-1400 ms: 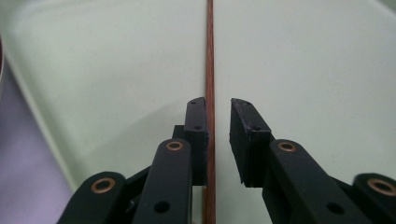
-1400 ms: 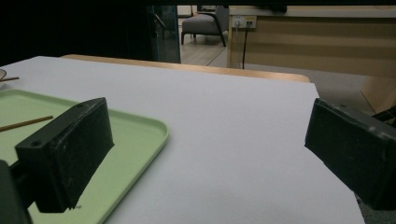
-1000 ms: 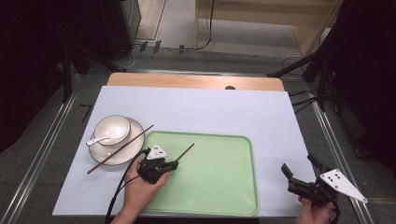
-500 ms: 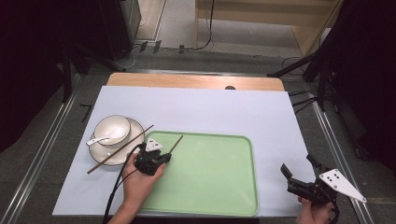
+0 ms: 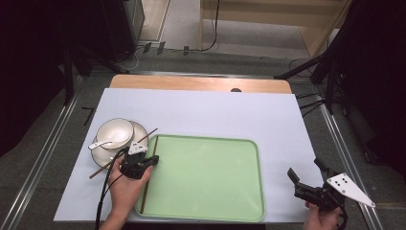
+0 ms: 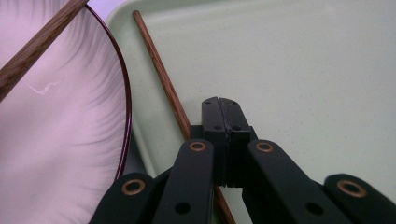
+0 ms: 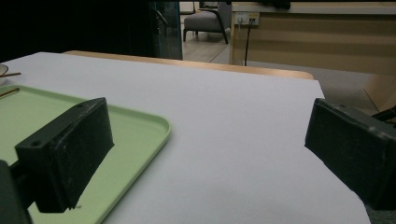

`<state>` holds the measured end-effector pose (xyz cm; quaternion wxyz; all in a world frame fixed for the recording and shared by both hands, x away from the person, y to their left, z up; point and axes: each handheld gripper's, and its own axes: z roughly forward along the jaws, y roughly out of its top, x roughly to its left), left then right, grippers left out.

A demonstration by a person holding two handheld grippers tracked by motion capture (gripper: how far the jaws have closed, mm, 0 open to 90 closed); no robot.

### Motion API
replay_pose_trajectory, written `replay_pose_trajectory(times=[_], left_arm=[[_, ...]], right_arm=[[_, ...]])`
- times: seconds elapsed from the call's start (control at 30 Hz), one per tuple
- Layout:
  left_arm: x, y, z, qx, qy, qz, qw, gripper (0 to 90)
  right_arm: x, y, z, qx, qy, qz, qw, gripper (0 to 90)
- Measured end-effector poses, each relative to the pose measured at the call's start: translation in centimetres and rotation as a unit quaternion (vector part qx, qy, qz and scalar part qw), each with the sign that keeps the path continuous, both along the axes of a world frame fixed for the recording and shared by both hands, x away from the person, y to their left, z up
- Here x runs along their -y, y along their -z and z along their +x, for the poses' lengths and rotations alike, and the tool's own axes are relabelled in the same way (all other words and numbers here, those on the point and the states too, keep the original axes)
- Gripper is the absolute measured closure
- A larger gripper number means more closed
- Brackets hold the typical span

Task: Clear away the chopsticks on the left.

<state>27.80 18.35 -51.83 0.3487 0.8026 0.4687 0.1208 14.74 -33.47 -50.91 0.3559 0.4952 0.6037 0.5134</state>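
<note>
Along the tray's [image 5: 206, 177] left edge, chopstick [image 5: 149, 175] lengthwise, near-to-far.

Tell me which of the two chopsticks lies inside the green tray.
The chopstick along the tray's left edge, beside the left gripper; the other chopstick rests across the plate.

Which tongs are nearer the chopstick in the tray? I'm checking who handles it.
Left. The left tongs sit right beside the chopstick at the tray's left edge; the right tongs hover beyond the tray's right side.
</note>
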Motion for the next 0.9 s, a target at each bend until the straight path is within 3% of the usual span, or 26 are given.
replay_pose_trajectory(times=[0.47,0.73,0.9], left_arm=[[0.1,0.0,-0.4,0.003,0.012,-0.011,0.9999,89.6],[-0.8,-1.0,-0.9,0.027,0.020,-0.027,0.9991,83.9],[-2.9,-2.3,-1.5,0.049,0.023,-0.034,0.9980,77.4]], right_arm=[[0.0,0.0,0.0,-0.001,0.000,0.000,1.0000,1.3],[-0.1,0.0,0.1,-0.002,-0.002,0.000,1.0000,1.3],[-0.1,0.0,0.1,-0.002,-0.002,-0.001,1.0000,1.3]])
